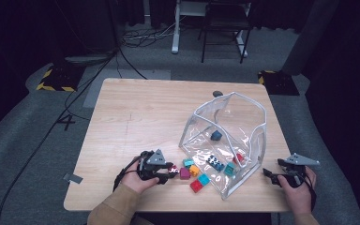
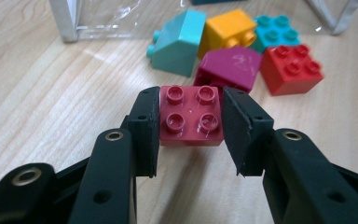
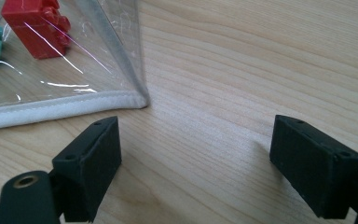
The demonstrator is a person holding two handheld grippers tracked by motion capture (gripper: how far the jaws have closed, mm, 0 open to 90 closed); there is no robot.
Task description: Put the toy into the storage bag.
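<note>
Left gripper (image 2: 191,135) clamps dark red brick (image 2: 191,116), likely for bagging; right gripper (image 3: 196,154) idle, jaws wide, near clear bag (image 3: 60,109) corner.

Two hand-held grippers, black bodies. Left gripper (image 1: 165,174): grey three-cornered plate on top, black cable trailing back past the wrist. Right gripper (image 1: 273,174): same grey plate, black cable at the hand. Tan sleeve (image 1: 115,208) on the left forearm. Each jaw: glossy black moulded arm, matte black rectangular pad (image 2: 145,128) at the tip, small recessed holes in the pad edge. Brass-coloured ringed inserts (image 2: 114,136) on the arms, plain round holes below. Right gripper pads (image 3: 93,163) alike: blocky, matte, slightly rough at the edges.
</note>
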